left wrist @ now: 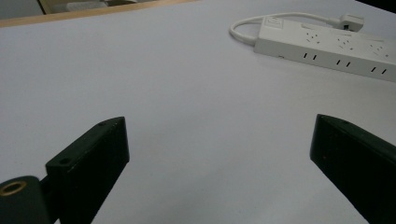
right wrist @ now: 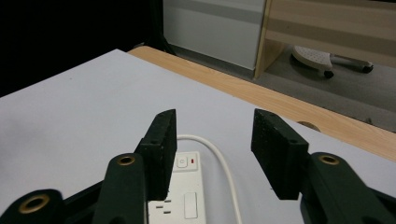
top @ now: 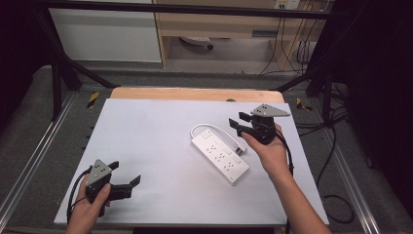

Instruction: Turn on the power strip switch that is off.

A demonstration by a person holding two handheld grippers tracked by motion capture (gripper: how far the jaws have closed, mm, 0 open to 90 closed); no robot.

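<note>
The power strip (top: 220, 154) lies flat on the white desk (top: 146, 141), its cord (top: 204, 127) looped at the switch end. I hold the right claw (top: 235, 124) half spread and empty above that end — lower squarely before pinching. The left claw (top: 127, 178) rests spread wide, well apart.

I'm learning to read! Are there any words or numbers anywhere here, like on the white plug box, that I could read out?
No words or numbers can be read.
Power strip: sockets and a switch with a small red mark, no readable print.
Yellow and black stickers beside the table: stripes, no letters that can be made out.
Wall sockets at the top: too small to read.
</note>
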